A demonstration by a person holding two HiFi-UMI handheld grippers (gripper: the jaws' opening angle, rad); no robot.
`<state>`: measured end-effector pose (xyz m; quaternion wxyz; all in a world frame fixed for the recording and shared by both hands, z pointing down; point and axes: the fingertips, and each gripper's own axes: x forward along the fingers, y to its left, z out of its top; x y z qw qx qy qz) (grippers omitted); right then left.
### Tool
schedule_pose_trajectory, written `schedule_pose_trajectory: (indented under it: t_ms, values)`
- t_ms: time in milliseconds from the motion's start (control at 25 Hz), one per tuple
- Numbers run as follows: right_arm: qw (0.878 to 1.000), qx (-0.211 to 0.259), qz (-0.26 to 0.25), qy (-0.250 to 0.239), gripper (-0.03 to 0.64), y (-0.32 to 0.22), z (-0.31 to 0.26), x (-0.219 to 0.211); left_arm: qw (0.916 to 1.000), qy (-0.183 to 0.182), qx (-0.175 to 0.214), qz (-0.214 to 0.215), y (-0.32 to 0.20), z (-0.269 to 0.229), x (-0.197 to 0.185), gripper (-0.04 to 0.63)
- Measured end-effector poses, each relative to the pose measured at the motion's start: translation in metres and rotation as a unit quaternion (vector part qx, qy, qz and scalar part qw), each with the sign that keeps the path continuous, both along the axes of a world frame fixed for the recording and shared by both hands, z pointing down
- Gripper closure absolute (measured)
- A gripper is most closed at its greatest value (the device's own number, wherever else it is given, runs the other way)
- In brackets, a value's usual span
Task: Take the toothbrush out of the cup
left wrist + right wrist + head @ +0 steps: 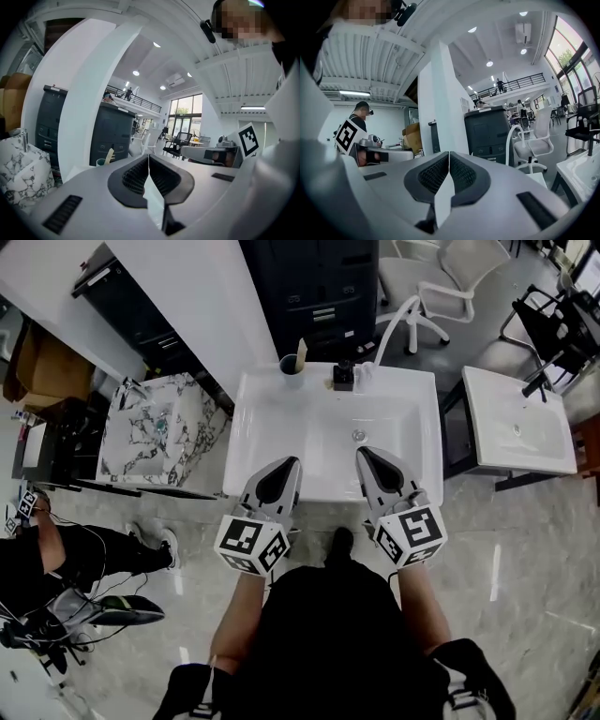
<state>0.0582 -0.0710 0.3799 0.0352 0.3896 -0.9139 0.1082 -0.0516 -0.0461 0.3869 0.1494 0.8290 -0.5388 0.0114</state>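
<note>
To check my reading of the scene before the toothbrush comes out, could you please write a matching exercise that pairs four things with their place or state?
Things:
1. cup
2. toothbrush
3. left claw
4. marble basin

Place or state:
A. shut and empty
B. beside the sink, on its left
C. on the sink's back rim, towards the left
D. standing in the cup

Pairs: 1-C; 2-D; 3-A; 4-B
</note>
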Motion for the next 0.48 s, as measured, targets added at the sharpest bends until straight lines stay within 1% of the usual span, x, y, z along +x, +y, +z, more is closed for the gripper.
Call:
schedule_pose_trajectory:
  t_ms: [200,480]
  values:
    - [1.000,0.003,-0.031,-0.003,0.584,-0.017,0.001,0.010,0.9999,-0.003,-0.001,-0.017,-0.017,0.003,0.022,0.577]
    - [0.999,-0.020,-0.033,-0.010,0.584,-0.030,0.016,0.023,0.9993,-0.006,-0.026,-0.027,-0.024,0.019,0.035,0.577]
